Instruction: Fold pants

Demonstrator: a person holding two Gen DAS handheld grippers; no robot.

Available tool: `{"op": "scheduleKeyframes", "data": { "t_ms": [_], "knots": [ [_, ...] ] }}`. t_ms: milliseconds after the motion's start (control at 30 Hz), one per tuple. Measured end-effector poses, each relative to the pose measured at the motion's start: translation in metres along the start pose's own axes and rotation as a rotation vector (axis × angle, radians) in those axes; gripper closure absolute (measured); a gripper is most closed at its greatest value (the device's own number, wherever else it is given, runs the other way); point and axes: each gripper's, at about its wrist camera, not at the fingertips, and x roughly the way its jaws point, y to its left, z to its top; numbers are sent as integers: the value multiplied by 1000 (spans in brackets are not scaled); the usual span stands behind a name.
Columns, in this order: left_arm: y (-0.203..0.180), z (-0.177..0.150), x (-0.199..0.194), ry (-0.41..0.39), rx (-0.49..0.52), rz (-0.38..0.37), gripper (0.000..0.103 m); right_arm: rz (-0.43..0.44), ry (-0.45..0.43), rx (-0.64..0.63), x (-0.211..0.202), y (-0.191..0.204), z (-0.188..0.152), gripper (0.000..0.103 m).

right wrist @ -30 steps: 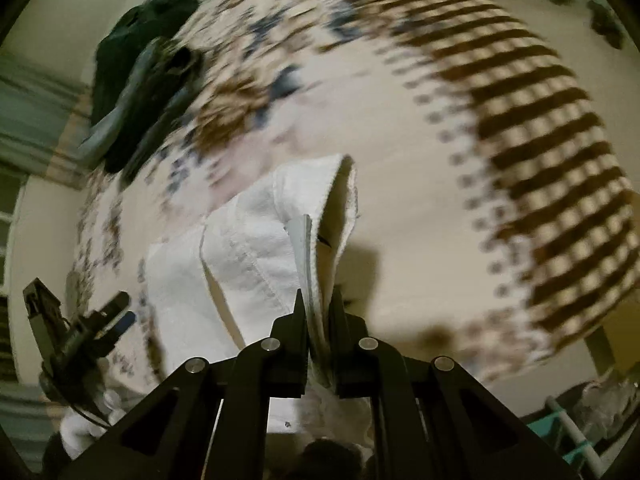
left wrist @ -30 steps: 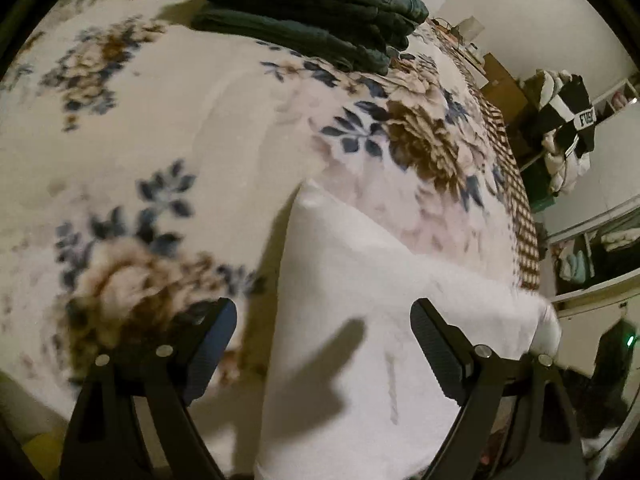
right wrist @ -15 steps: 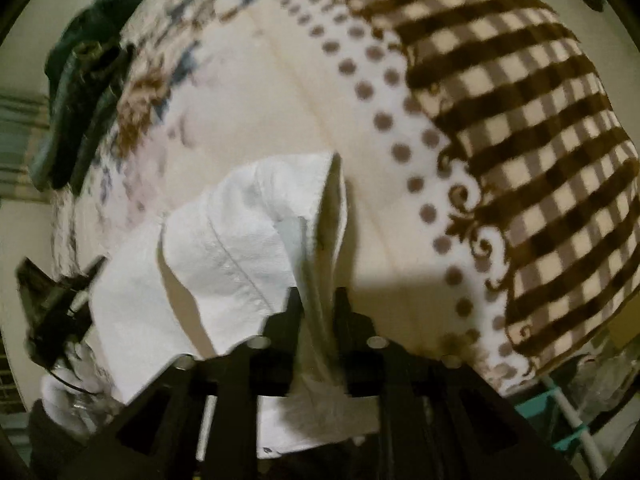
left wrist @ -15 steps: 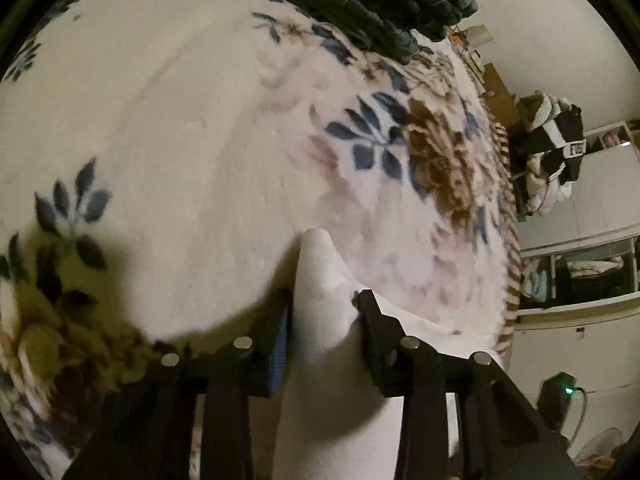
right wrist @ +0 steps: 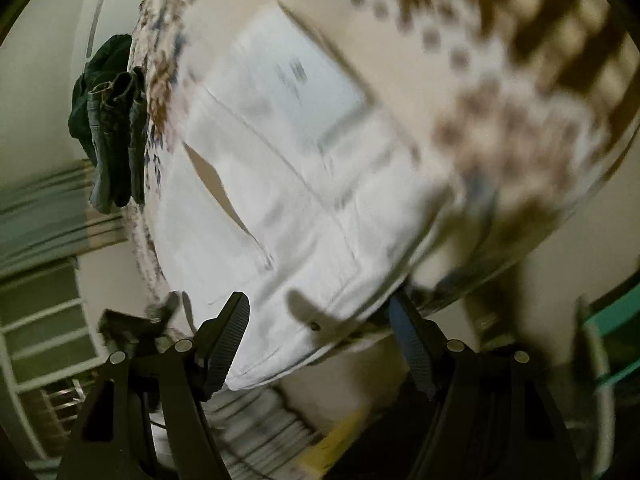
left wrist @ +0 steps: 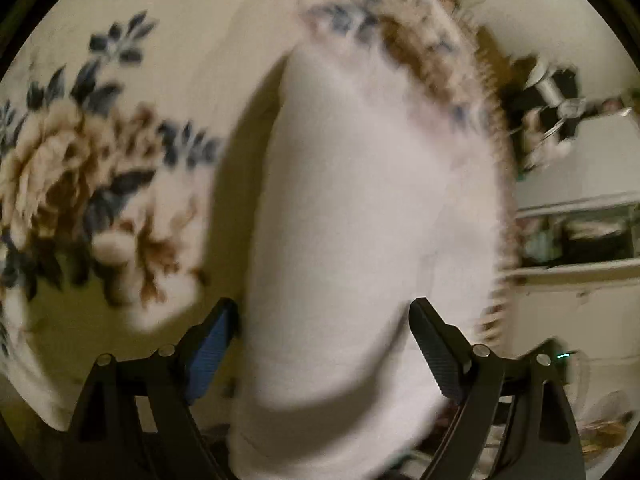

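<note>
White pants point(left wrist: 360, 220) lie folded on a floral blanket point(left wrist: 80, 168). In the left wrist view they fill the middle, and my left gripper point(left wrist: 324, 344) is open with its fingers on either side of the cloth. In the right wrist view the folded pants point(right wrist: 288, 168) show a pocket and seams. My right gripper point(right wrist: 320, 344) is open just in front of their near edge, holding nothing. Both views are blurred by motion.
A pile of dark folded jeans point(right wrist: 112, 128) lies at the far end of the bed. The blanket's brown checked border point(right wrist: 560, 40) runs along the bed edge. Shelving and clothes point(left wrist: 560, 120) stand beyond the bed; a white rack point(right wrist: 40, 340) stands at left.
Both grippers have let go of the white pants and opened. The pants now lie flat in a fold, and both grippers have pulled back from them.
</note>
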Motion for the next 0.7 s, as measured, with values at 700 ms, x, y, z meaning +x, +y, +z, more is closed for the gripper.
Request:
{"op": "scheduleKeyframes", "data": {
  "t_ms": [700],
  "knots": [
    [13,16,18,40,-31,-48,3,290,-88,-49,60,28,-1,27]
  ]
}}
